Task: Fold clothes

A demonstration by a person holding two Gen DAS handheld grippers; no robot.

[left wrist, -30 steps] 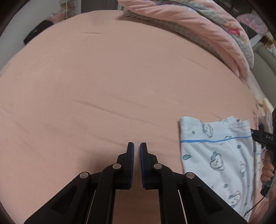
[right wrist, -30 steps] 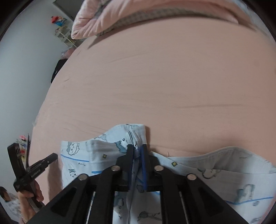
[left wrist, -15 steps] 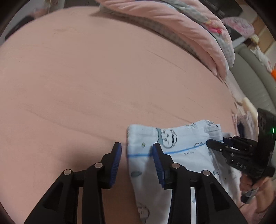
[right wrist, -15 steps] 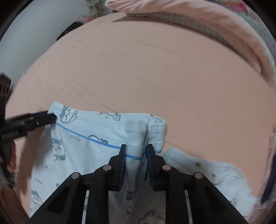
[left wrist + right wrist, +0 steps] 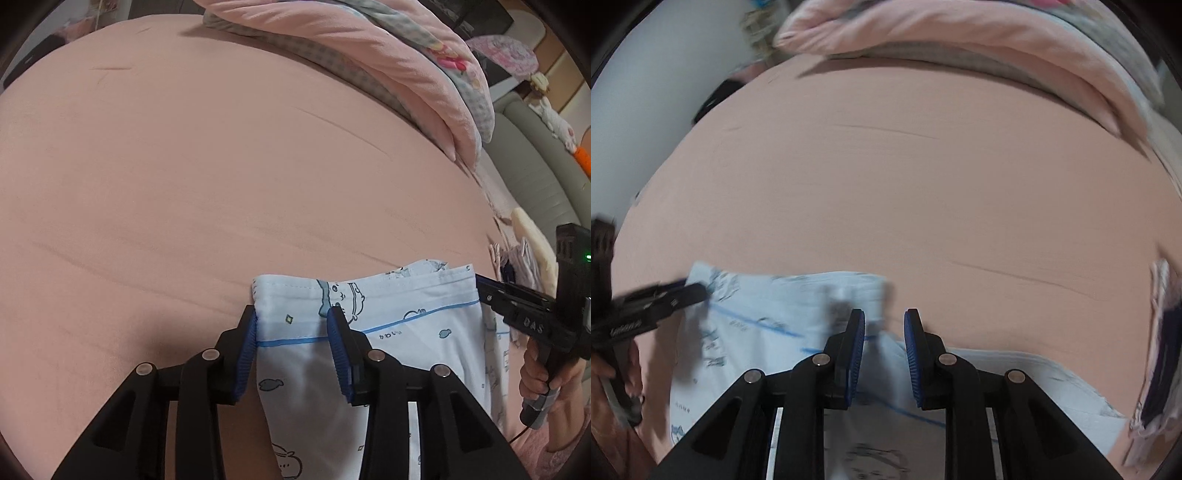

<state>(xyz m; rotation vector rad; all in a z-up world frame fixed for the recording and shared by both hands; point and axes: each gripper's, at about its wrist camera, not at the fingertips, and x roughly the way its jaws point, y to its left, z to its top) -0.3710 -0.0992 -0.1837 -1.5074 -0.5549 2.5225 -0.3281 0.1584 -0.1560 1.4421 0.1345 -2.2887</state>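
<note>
A light blue garment [image 5: 399, 332] with cartoon prints and a thin blue stripe lies flat on the pink bed sheet [image 5: 221, 184]. My left gripper [image 5: 293, 326] is open, its blue pads straddling the garment's top left corner. In the right wrist view, which is blurred, the garment [image 5: 768, 325] spreads to the lower left. There my right gripper [image 5: 885, 338] is open just past the garment's folded top edge, with cloth under its left finger [image 5: 857, 339]. The right gripper [image 5: 491, 295] also shows in the left wrist view at the garment's right corner, held by a hand [image 5: 543, 376].
A rolled pink quilt [image 5: 369, 55] lies across the back of the bed. A grey sofa [image 5: 535, 155] stands past the right edge. Small clothes [image 5: 1160, 332] sit at the bed's right side. The left gripper [image 5: 653, 306] appears at the left of the right wrist view.
The left gripper went from shut over bare sheet to open around the garment's left corner. The right gripper, shut on a fold a second ago, has opened and let the cloth go.
</note>
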